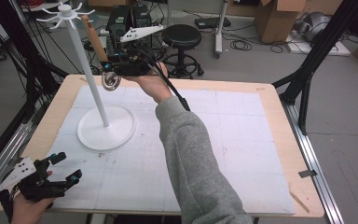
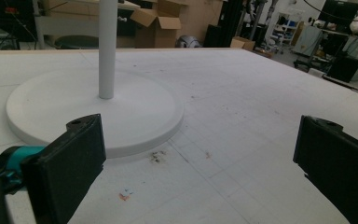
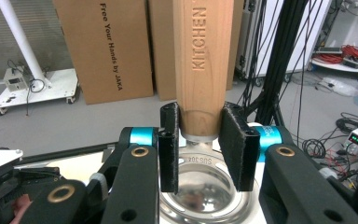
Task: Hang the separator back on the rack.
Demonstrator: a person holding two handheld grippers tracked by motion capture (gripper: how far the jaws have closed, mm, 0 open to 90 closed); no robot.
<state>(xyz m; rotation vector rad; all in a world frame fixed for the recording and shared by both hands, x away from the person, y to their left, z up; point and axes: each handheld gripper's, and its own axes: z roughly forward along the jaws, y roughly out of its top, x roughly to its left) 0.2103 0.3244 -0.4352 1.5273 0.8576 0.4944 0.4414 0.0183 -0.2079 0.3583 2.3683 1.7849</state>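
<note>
While right gripper [image 3: 199,147] pads [image 3: 235,144] sat clamped on wooden handle of utensil [image 3: 203,60] near steel neck, metal bowl hung low beside stand pole [image 1: 87,70]. Risks, as I judged: grip sat far from handle top, so it could pivot or slip; handle could knock pole and rock white stand [image 1: 106,128]. Left gripper [image 2: 193,158] idled at table [image 1: 270,100] near edge, jaws wide apart, empty. Count: one utensil, one stand, two grippers.

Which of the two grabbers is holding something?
The right gripper, raised beside the white stand, clamps a wooden-handled metal utensil. The left gripper is open.
</note>
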